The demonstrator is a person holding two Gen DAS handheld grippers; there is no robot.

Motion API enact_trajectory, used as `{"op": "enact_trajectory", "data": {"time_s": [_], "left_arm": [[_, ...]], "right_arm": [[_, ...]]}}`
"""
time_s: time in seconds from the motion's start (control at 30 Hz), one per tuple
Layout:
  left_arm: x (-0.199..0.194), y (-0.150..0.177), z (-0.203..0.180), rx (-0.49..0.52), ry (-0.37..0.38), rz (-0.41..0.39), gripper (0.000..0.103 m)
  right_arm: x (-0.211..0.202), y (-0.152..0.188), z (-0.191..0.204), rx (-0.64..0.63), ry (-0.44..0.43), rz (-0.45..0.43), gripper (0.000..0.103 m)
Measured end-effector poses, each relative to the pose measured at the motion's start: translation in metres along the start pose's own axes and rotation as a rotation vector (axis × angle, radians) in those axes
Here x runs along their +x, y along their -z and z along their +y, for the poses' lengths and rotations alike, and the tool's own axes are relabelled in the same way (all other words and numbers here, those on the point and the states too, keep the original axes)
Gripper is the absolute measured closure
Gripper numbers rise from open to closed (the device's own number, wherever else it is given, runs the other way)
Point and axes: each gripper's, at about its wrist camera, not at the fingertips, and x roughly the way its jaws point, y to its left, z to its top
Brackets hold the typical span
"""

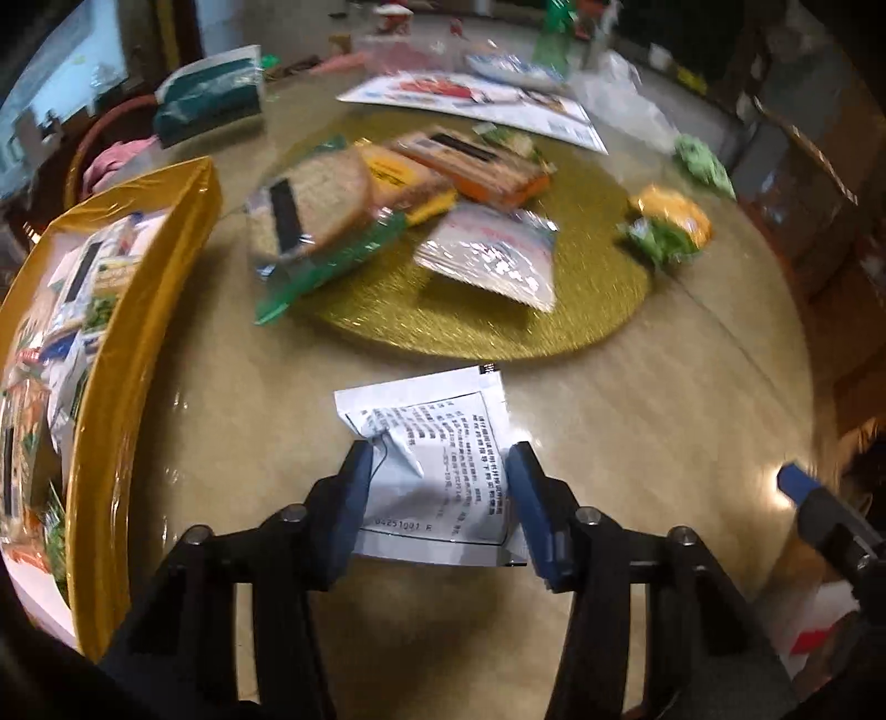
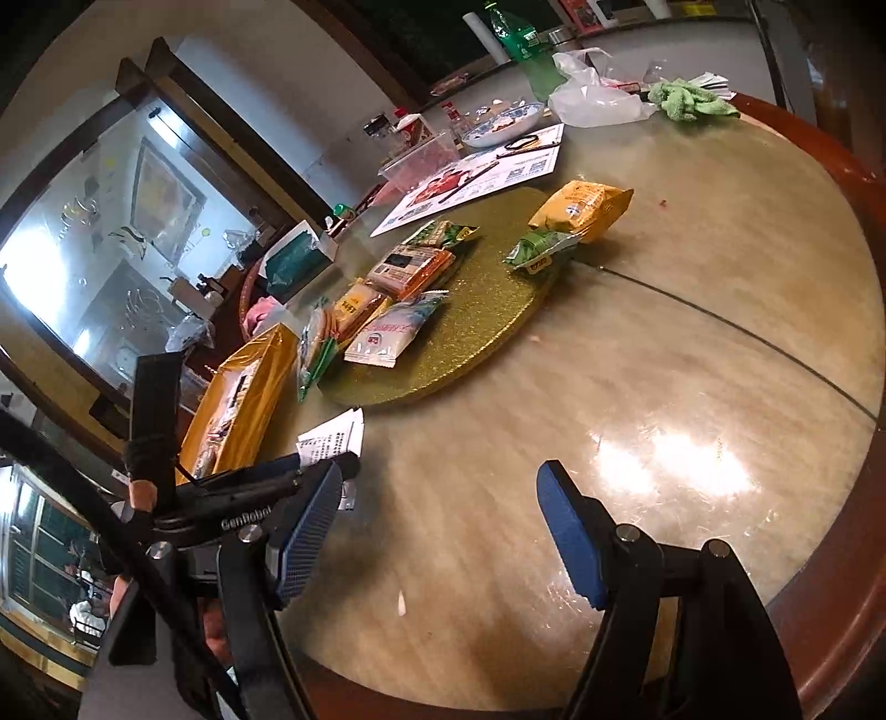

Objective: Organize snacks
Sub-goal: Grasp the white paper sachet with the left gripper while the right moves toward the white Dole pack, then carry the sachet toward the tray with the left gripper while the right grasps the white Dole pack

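A white printed packet [image 1: 437, 471] lies flat on the table between the fingers of my left gripper [image 1: 440, 459], which is open around it with a gap on each side. The packet also shows in the right wrist view [image 2: 332, 437], partly hidden by the left gripper. A yellow box [image 1: 105, 387] holding several snacks stands to the left; it also shows in the right wrist view [image 2: 243, 399]. Several snack packs [image 1: 354, 210] lie on a round gold mat [image 1: 598, 310]. My right gripper [image 2: 440, 515] is open and empty above bare table.
A yellow pack [image 2: 581, 210] and a green pack [image 2: 537, 252] lie at the mat's far edge. Behind are a flyer [image 2: 476, 177], a teal tissue box [image 2: 296, 260], a plastic bag [image 2: 592, 94], a green cloth [image 2: 692, 99] and a bottle [image 2: 515, 33]. The table's red rim [image 2: 864, 387] curves on the right.
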Motion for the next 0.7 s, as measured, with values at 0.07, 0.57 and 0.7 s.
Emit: {"op": "enact_trajectory", "data": {"time_s": [0.07,0.57,0.7], "left_arm": [[-0.003,0.003,0.001,0.006,-0.01,-0.017,0.066],[-0.095,0.049,0.074,-0.245,0.149,-0.166,0.075],[-0.108,0.053,0.1,-0.302,0.176,-0.183,0.075]], "right_arm": [[0.004,0.0,-0.001,0.01,0.0,0.008,0.03],[0.093,-0.051,0.054,-0.067,0.047,0.138,0.03],[0.127,-0.078,0.064,-0.05,0.142,0.132,0.03]]}}
